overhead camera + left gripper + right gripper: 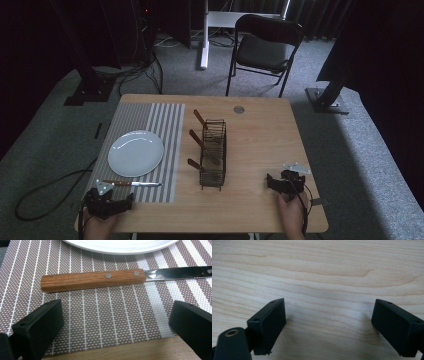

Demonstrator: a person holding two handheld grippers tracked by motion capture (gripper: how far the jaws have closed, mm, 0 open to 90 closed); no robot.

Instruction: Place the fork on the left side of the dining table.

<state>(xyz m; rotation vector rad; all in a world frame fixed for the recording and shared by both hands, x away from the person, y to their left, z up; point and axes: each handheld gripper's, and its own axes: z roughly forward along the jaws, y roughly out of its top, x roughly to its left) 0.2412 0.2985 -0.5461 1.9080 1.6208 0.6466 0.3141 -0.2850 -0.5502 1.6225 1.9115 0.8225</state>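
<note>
Wood-handled knife [93, 280] lies flat on striped placemat [100, 322], just beside white plate [120, 246] | left gripper [116, 322] fingers released, spread wide just short of knife handle | right gripper [328, 325] fingers released over bare desk [317, 270]

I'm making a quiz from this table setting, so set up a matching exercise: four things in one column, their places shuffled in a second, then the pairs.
Things:
1. plate
2. knife
3. wire caddy
4. right gripper

Places:
A. over bare wood, jaws apart
B. mid-table, with wooden-handled cutlery in it
C. on the striped placemat, far side of the knife
D. flat on the placemat's near edge, just ahead of the left gripper

Pairs: 1-C, 2-D, 3-B, 4-A
</note>
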